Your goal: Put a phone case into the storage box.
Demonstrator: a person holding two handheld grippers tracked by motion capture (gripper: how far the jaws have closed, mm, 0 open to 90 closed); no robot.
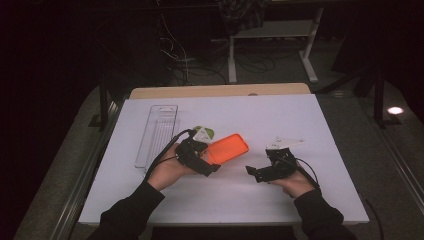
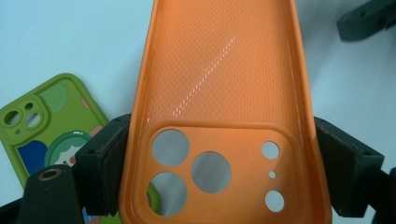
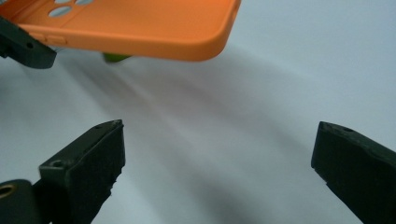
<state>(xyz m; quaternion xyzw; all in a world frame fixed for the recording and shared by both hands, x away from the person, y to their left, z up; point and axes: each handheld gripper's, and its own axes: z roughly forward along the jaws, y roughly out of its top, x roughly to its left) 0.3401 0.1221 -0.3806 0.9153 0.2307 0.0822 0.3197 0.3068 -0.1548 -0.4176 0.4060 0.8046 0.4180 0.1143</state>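
The left gripper (image 1: 212,162) pinches the orange phone case (image 1: 228,148) above the white table (image 1: 300,200), while the right gripper (image 1: 252,172), jaws spread and empty, likely must grasp its free end next.

Orange phone case (image 2: 219,93) between tool (image 2: 219,177) pads, green case (image 2: 51,121) beside.

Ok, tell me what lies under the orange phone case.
Under the orange phone case, clamped in the left gripper, lies a green phone case on the white table. One green corner shows through a camera cutout; the orange case covers the rest of its right part.
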